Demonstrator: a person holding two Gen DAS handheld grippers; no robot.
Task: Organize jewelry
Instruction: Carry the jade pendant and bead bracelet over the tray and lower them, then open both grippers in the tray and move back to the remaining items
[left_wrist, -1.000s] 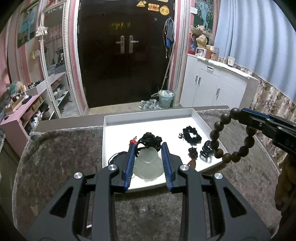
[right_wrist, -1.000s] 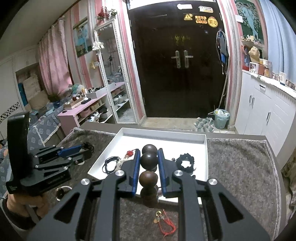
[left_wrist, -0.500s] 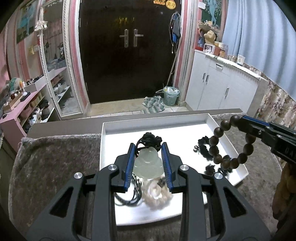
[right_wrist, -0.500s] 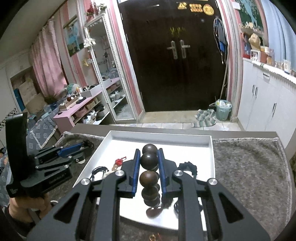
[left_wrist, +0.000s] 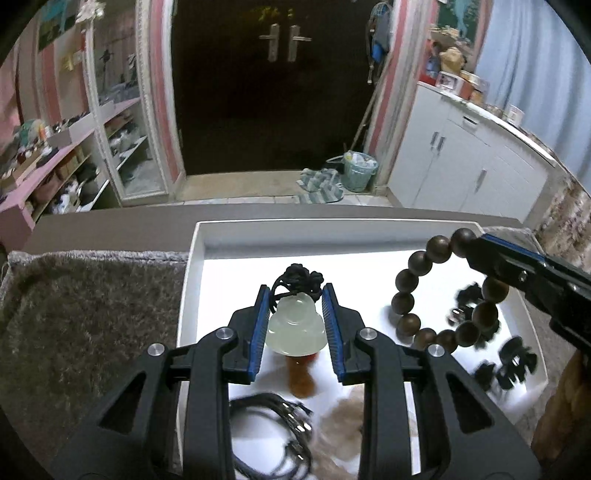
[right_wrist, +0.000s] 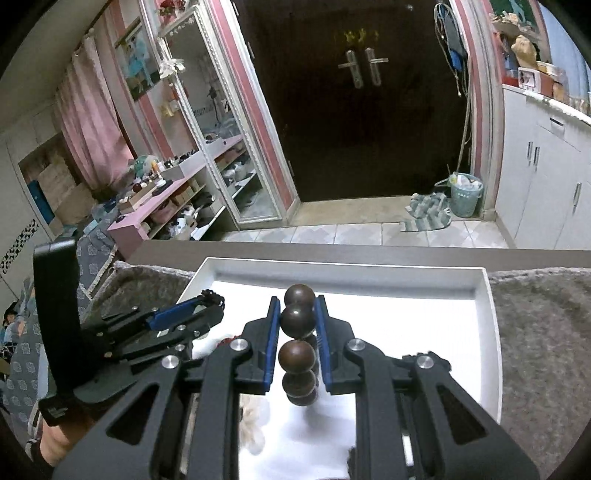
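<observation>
The tray (left_wrist: 192, 295) lies on the rug (left_wrist: 92, 314); cords (left_wrist: 273, 413) sit in its near part (clips (left_wrist: 513, 365) to their right)

Straight ahead stands a dark double door (left_wrist: 280, 92) with two metal handles, pink trim either side. Left, a glass-fronted cabinet (right_wrist: 218, 147) and pink shelves (left_wrist: 44, 166) packed with clutter. Right, white cupboards (left_wrist: 465, 162) under a blue curtain (left_wrist: 535, 74). A small bin (right_wrist: 463, 199) sits on the tiled floor (right_wrist: 369, 234).
</observation>
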